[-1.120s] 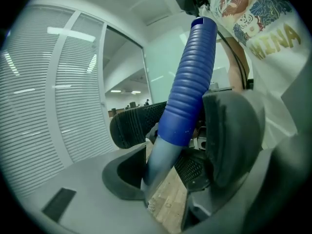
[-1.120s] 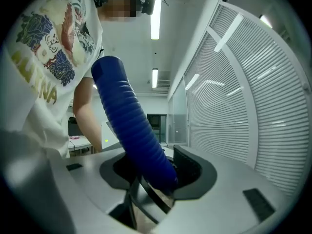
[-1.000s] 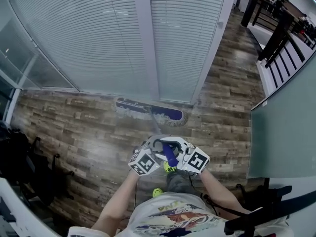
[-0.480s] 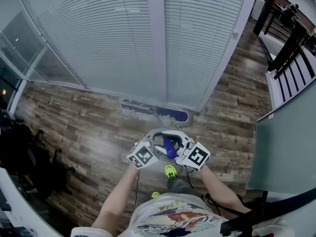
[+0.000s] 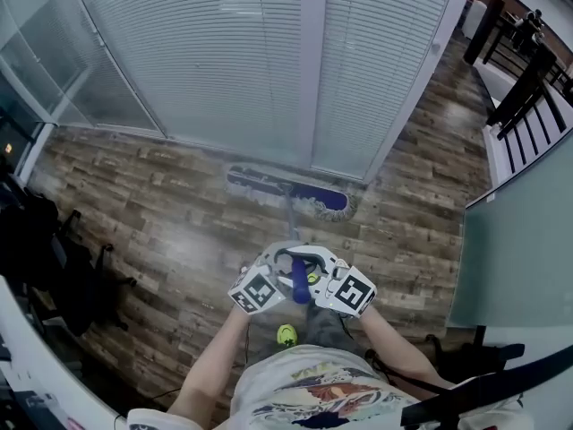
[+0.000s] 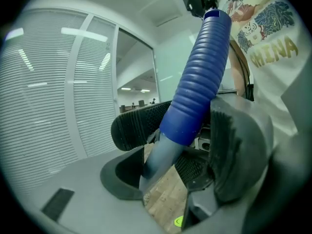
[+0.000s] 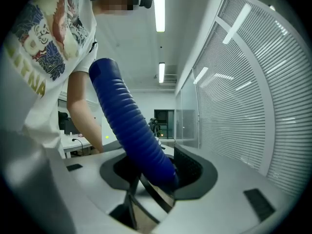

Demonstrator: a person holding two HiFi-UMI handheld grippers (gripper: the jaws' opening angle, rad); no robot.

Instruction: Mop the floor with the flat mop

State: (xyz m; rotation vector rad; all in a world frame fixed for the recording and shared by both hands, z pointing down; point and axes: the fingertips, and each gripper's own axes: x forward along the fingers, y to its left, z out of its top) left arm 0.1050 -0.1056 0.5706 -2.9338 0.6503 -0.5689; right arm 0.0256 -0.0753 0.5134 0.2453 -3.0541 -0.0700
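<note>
- Grip is doubled: the left gripper (image 5: 276,265) and right gripper (image 5: 319,265) sit side by side on the blue ribbed grip (image 5: 300,281), likely so two holds can steer the long shaft (image 6: 161,160) and press it down.
- Left jaws are clamped where the blue grip meets the pale shaft; right jaws squeeze the same grip.
- The mop head (image 5: 291,193) lies flat on the wooden floor (image 5: 161,231), far from both jaws, along the foot of the blinds (image 5: 224,52).

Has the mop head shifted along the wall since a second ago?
No, not visibly: the mop head still lies at the foot of the blinds, straddling the middle post.
</note>
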